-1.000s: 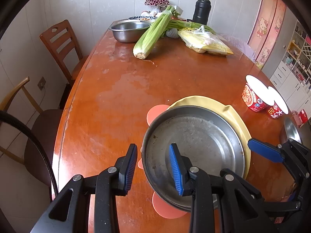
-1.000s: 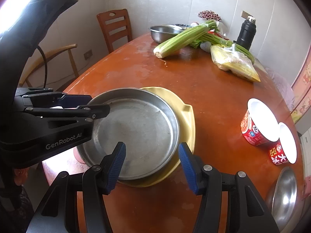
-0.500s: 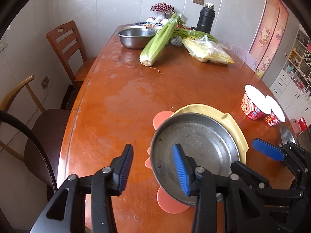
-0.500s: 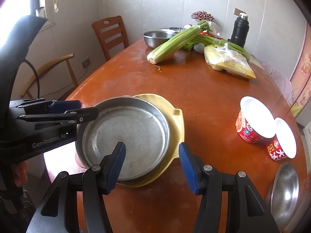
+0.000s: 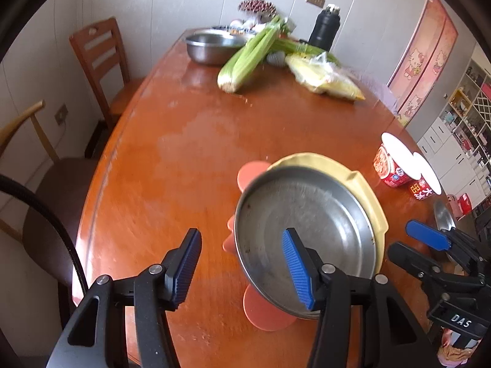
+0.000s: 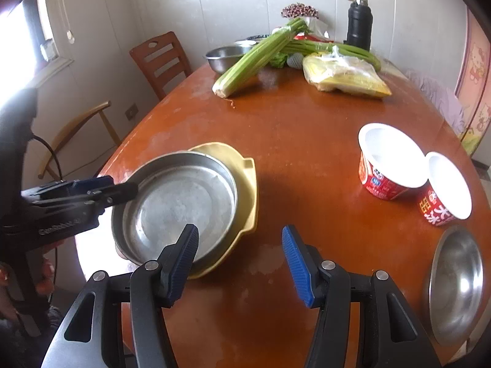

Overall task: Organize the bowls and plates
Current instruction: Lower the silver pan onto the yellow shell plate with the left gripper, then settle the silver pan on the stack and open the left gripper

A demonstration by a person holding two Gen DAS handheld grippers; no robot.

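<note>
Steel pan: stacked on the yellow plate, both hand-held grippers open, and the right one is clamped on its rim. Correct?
Not quite. The steel pan does sit on the yellow plate, but the right hand-held gripper is open and holds nothing; the right wrist view shows its fingers apart above the table. The left hand-held gripper is open too.

Setting: home dining rm. Evidence: big oval wood table [image 6: 307, 141] w/ wooden chair [image 6: 159, 58] at side, 2nd bent-wood chair [image 6: 79, 122] nearer. Table far end: celery [image 6: 254, 58], bagged corn [image 6: 343, 76], steel bowl [image 6: 227, 56], black flask [image 6: 359, 24]. Two instant noodle cups [image 6: 386, 162] on right side. Door w/ Hello Kitty stickers [image 5: 423, 61]; white shelf unit [image 5: 463, 128] w/ household clutter behind. Paneled walls, wall socket [image 5: 62, 113].
</note>
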